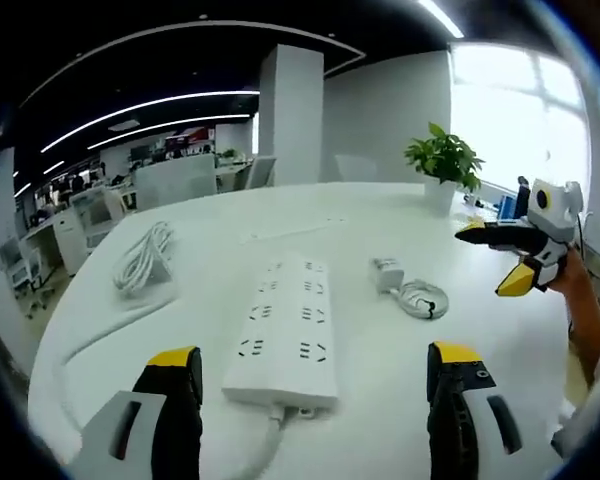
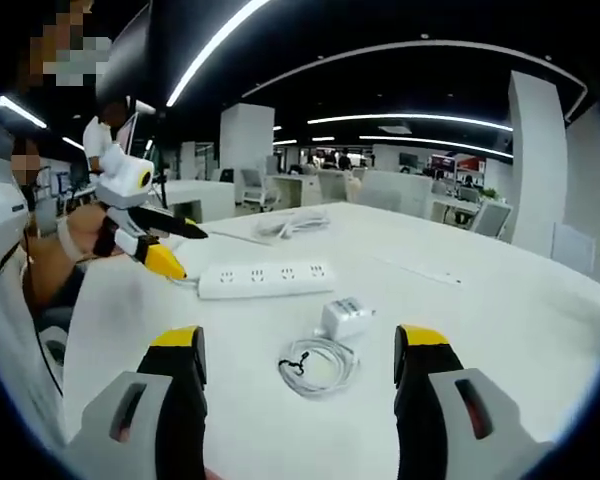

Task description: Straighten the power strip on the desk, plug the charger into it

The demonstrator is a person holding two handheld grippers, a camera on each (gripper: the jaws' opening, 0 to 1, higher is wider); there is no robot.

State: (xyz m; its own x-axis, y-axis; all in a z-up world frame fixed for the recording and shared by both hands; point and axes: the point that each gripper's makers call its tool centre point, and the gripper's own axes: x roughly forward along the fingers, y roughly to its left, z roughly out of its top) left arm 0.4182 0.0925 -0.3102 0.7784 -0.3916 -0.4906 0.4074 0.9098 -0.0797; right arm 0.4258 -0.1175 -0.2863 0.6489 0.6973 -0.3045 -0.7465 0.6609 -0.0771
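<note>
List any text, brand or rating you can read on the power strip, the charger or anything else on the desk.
None readable.
Power strip: plain white, no legible marking.
Charger: any print too small to read.
Background office signs: blurred.

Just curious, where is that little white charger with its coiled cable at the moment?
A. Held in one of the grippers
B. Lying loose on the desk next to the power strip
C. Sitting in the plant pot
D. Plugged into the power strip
B: the charger and its coiled cable lie on the white desk, apart from the power strip, and both grippers are open and empty.
</note>
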